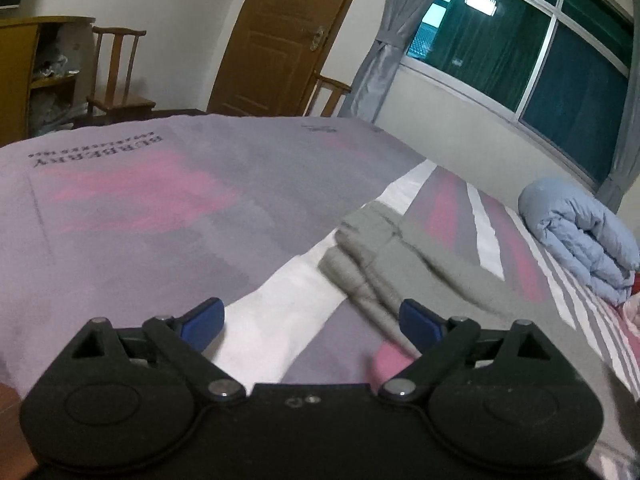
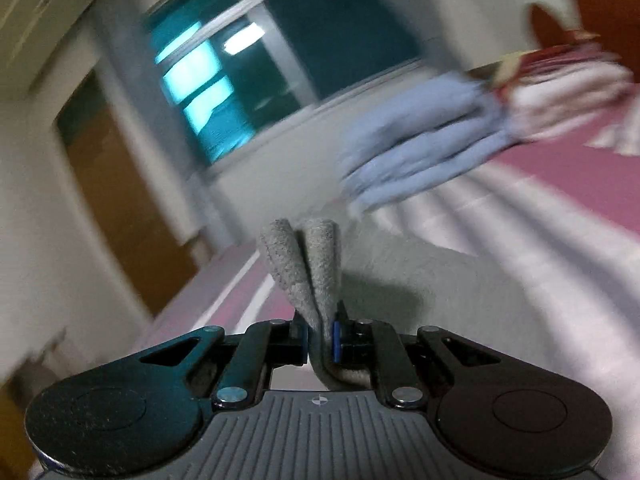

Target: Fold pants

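Observation:
Grey pants (image 1: pixel 404 264) lie on the bed to the right of centre in the left wrist view, partly folded with bunched layers at their left end. My left gripper (image 1: pixel 312 320) is open and empty, held just above the bed, with the pants beside its right fingertip (image 1: pixel 416 320). My right gripper (image 2: pixel 321 336) is shut on a fold of the grey pants (image 2: pixel 316 256), which sticks up past the blue pads in two loops. More grey fabric (image 2: pixel 420 280) spreads ahead on the bed. The right wrist view is blurred by motion.
The bed (image 1: pixel 140 208) has a purple, pink and white striped cover. A rolled light-blue quilt (image 1: pixel 584 236) lies at the right, also blurred in the right wrist view (image 2: pixel 420 144). Wooden chairs (image 1: pixel 116 76), a door (image 1: pixel 276 36), curtains and a window (image 1: pixel 520 52) stand beyond.

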